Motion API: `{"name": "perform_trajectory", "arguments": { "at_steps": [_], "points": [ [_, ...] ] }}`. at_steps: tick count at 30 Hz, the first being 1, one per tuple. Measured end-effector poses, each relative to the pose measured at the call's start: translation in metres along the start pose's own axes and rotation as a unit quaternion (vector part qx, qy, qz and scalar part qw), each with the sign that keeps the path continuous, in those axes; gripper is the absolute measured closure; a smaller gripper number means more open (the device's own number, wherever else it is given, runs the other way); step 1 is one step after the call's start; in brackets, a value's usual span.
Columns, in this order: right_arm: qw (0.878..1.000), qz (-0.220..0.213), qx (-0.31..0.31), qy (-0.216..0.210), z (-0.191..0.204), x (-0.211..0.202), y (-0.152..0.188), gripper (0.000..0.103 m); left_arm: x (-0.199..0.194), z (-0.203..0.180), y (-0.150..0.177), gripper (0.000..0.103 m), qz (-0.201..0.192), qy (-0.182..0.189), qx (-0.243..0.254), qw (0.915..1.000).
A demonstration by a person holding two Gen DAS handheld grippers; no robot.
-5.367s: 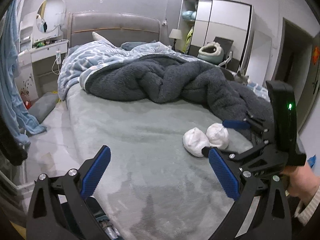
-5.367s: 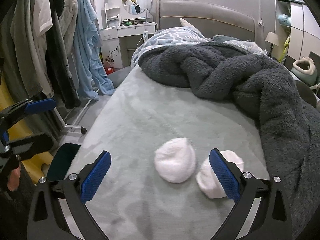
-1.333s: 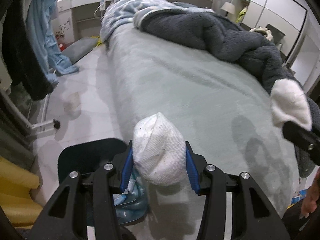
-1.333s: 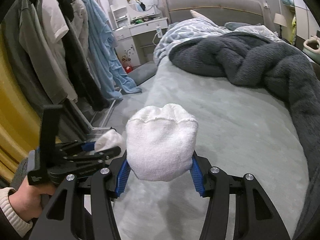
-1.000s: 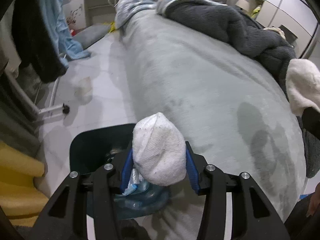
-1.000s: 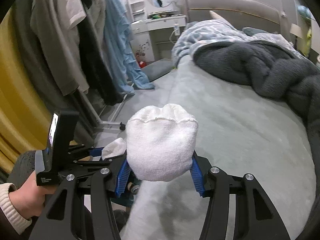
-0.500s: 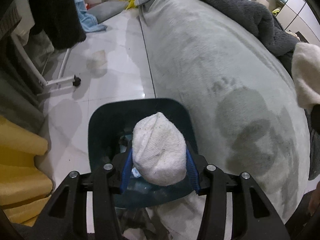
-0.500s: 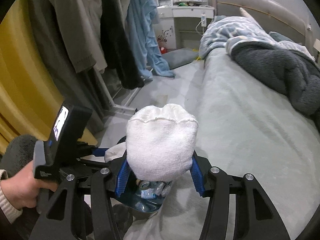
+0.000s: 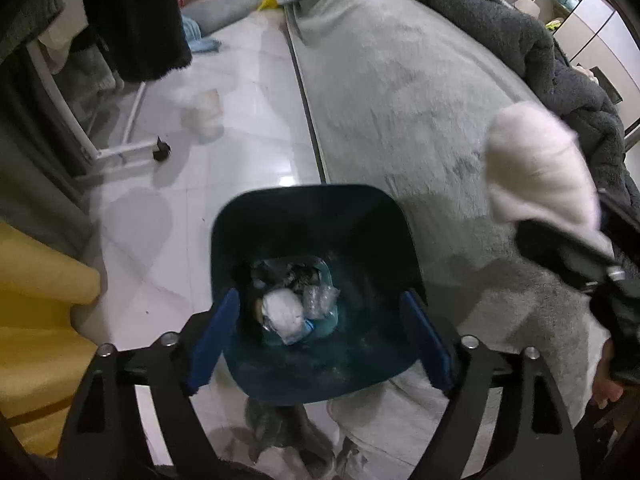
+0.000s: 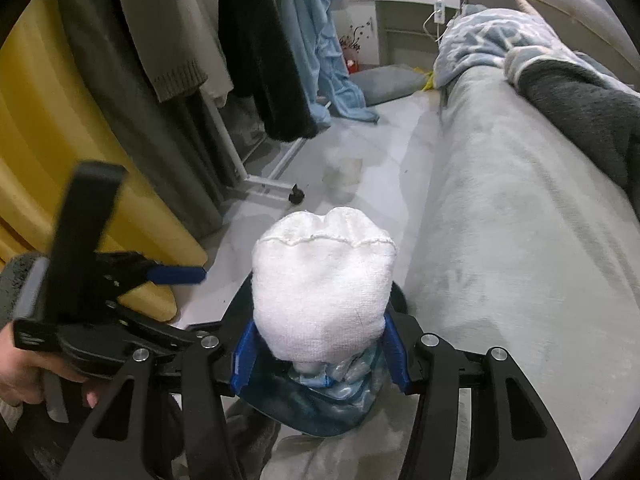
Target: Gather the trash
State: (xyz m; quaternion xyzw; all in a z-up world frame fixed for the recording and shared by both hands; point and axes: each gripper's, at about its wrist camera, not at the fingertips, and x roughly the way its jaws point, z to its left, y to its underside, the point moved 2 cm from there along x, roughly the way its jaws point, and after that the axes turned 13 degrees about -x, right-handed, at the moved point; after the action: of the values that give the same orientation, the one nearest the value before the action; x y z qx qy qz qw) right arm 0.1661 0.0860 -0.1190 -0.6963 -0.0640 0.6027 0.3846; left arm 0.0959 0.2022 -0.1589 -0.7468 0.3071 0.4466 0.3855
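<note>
The left gripper is held directly above a dark teal trash bin that stands on the white tiled floor just beside the bed. Its blue-padded jaws are spread wide and nothing is held between them. Down inside the bin, a white balled sock is seen lying on top of crumpled clear plastic wrappers and other rubbish.

The right gripper is closed narrowly on a second white balled sock, which is clamped between the blue pads and stands out in front of them. In the right wrist view this sock is held over the near edge of the bin, whose rim is partly hidden beneath it. In the left wrist view the same sock is seen to the right of the bin opening, above the bed's edge.

A dark grey fleece blanket is piled at the far side of the bed. Hanging clothes on a wheeled rack and a yellow curtain are seen across the floor.
</note>
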Motion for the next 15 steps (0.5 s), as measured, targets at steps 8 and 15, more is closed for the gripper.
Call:
{"name": "perform_trajectory", "arguments": {
  "at_steps": [8, 15],
  "points": [
    [1.000, 0.015, 0.006, 0.007, -0.006, 0.016, -0.006, 0.049, -0.021, 0.019, -0.010, 0.006, -0.046, -0.001, -0.004, 0.9989],
    [0.999, 0.037, 0.020, 0.010, -0.010, 0.030, 0.001, 0.048, -0.036, 0.032, -0.017, 0.006, -0.078, 0.010, -0.008, 0.9969]
  ]
}}
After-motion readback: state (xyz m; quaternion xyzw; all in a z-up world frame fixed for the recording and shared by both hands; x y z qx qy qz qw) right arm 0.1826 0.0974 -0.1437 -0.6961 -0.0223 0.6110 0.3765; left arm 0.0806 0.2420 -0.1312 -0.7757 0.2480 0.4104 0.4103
